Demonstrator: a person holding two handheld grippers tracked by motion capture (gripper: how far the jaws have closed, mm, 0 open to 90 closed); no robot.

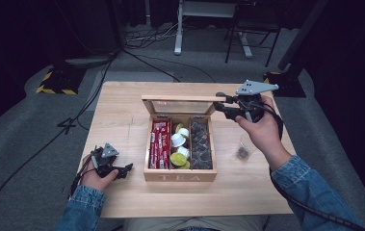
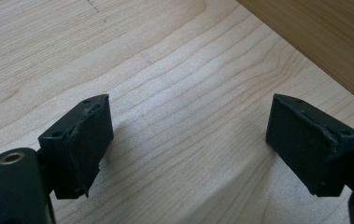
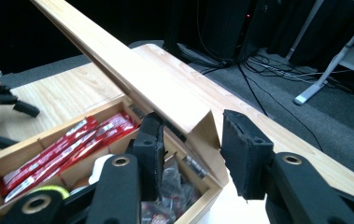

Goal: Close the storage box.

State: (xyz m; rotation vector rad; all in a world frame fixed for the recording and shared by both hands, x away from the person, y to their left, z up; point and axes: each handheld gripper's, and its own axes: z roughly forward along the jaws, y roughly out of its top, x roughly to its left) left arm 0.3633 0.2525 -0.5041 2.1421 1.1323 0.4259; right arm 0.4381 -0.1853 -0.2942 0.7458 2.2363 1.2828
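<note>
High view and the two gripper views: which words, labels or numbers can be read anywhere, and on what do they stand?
"TEA": on the front wall of the wooden box, in the high view.
Red sachets in the box's left compartment: they carry white print, too small and blurred to read in the high view and the right gripper view.
Nothing else legible; the left gripper view has bare table wood, no text.

Around you the room is dark, with grey carpet (image 1: 21,125) under the light wooden table (image 1: 122,192), black cables (image 1: 141,41) trailing over it, and white desk legs (image 1: 177,29) beyond
</note>
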